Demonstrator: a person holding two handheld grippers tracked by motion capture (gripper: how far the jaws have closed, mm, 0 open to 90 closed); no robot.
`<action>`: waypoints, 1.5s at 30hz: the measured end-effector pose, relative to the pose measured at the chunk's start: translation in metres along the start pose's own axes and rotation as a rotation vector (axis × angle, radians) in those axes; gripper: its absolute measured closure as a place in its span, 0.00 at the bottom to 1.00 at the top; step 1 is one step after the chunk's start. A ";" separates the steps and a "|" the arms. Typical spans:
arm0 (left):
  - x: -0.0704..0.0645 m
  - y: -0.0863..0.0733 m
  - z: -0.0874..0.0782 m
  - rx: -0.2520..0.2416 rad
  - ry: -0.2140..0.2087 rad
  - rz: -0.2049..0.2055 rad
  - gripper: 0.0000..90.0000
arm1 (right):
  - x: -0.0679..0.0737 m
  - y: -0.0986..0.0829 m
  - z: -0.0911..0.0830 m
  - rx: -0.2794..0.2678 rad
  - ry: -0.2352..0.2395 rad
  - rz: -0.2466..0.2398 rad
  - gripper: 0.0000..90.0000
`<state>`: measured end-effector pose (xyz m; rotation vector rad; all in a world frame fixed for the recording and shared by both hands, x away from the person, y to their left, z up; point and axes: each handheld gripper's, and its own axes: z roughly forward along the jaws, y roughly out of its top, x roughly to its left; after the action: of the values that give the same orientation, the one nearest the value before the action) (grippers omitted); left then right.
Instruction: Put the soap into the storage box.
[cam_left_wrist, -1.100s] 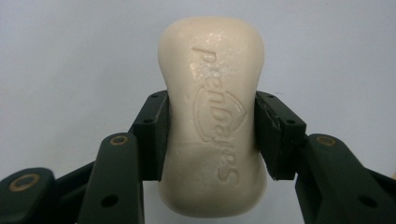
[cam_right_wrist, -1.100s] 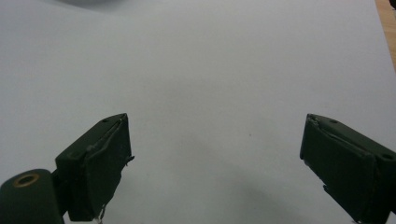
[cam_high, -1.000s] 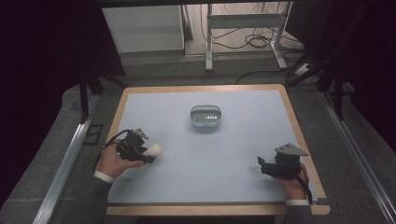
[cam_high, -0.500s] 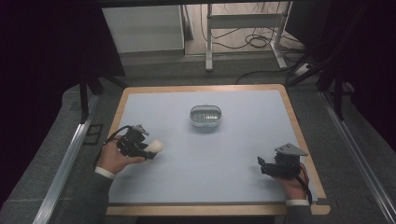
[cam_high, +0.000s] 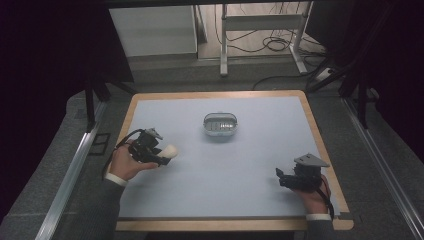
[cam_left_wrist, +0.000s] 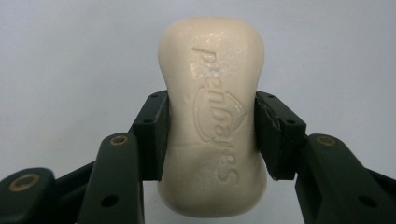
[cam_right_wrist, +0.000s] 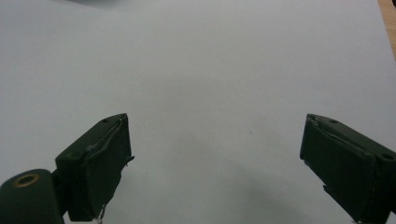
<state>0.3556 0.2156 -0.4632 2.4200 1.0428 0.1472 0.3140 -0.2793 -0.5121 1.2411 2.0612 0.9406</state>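
A small pale dish (cam_high: 220, 125) with a light rim stands on the counter (cam_high: 260, 165) toward the far middle, well apart from both claws. Its inside shows a ribbed or slotted floor in the high view; whether anything lies in it cannot be told at that size. The counter has a light blue-grey surface with a wooden edge showing round it. The left claw (cam_high: 162, 155) is held in the person's left hand (cam_high: 125, 165) over the left part of the counter, jaws pointing toward the middle, and it is clenched on a bar of soap (cam_high: 169, 151), which projects from the jaw tips as a cream lump. The left gripper view gives what the high view cannot: the soap (cam_left_wrist: 212, 121) is a waisted cream bar with raised lettering and a shield-like emblem pressed into its face, its long axis running along the jaws, and the two black pads (cam_left_wrist: 152, 135) press its narrow waist from either side, with the bar's ends standing clear beyond and behind them. Whether the soap touches the counter cannot be told. The right claw (cam_high: 280, 179) is held in the person's right hand (cam_high: 312, 195) near the right front corner, a grey three-cornered plate (cam_high: 311, 161) on top. In the right gripper view this claw (cam_right_wrist: 215, 163) stands released, jaws wide apart with bare counter between them, and a strip of the wooden edge (cam_right_wrist: 390, 18) shows at the upper right.
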 end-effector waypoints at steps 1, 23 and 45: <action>0.000 0.001 0.000 -0.002 0.001 0.001 0.55 | 0.000 0.000 0.000 0.000 0.000 0.000 0.10; 0.003 0.025 -0.009 -0.025 0.010 0.020 0.55 | 0.000 -0.001 0.001 0.004 0.002 -0.004 0.09; 0.006 0.045 -0.005 -0.033 0.018 0.029 0.55 | -0.001 -0.002 0.002 0.004 0.002 -0.009 0.09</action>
<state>0.3875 0.1961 -0.4375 2.4092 1.0051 0.1952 0.3151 -0.2798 -0.5147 1.2325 2.0698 0.9343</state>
